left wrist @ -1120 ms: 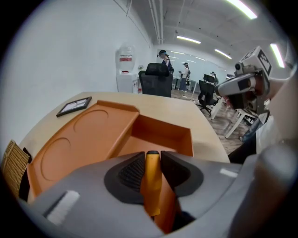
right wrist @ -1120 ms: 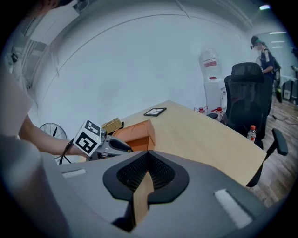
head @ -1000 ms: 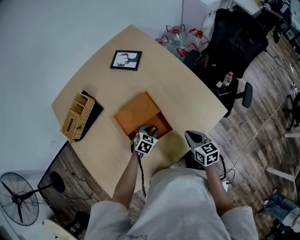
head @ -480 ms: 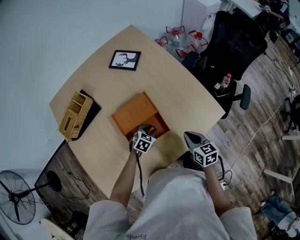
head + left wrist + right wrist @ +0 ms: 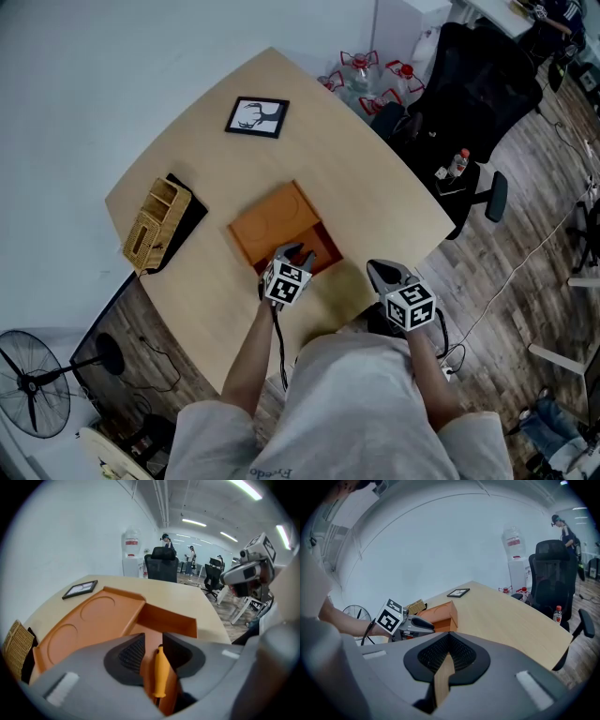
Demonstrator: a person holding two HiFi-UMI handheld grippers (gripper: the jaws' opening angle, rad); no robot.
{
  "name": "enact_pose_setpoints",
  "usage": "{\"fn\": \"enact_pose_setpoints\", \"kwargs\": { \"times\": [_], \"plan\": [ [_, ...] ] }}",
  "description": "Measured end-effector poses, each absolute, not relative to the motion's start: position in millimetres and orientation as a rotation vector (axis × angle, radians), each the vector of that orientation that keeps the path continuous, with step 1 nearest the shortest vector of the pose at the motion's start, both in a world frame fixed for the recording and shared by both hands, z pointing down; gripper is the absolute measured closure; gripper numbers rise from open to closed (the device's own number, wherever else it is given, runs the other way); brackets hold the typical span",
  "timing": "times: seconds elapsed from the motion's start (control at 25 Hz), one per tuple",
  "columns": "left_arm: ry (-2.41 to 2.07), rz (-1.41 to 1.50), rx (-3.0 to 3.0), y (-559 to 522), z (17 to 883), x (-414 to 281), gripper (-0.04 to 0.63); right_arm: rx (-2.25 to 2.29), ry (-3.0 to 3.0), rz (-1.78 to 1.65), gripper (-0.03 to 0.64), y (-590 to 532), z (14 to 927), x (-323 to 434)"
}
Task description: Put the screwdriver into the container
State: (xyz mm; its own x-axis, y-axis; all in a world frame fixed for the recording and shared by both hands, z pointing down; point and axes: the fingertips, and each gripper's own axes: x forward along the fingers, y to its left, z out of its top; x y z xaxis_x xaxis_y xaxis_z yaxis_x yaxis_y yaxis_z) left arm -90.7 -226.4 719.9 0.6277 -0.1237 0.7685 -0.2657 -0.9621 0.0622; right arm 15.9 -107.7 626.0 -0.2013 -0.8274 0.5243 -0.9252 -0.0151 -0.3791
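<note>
Left gripper (image 5: 153,640): jaws partly open, with the screwdriver (image 5: 160,674) in the gap, close against the right-hand jaw; a firm grip cannot be confirmed; its long axis runs along the jaws, away from the camera. Just beyond and beneath lies the container (image 5: 96,620), its deep well under the tool; a release here would probably land it inside. Right gripper (image 5: 449,637): jaws together, empty, well apart near the table (image 5: 506,616) edge. The head view does not separate the screwdriver from the orange container; the left gripper view does.
</note>
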Motion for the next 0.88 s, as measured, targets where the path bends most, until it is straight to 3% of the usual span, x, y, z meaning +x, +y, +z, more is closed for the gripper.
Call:
{"fn": "enact_pose_setpoints", "kwargs": {
  "times": [0.88],
  "plan": [
    [-1.028, 0.871, 2.430, -207.2, 661.0, -182.5, 0.423, 1.341, -2.435, 0.888, 0.617, -177.9, 619.9, -46.9]
  ]
}}
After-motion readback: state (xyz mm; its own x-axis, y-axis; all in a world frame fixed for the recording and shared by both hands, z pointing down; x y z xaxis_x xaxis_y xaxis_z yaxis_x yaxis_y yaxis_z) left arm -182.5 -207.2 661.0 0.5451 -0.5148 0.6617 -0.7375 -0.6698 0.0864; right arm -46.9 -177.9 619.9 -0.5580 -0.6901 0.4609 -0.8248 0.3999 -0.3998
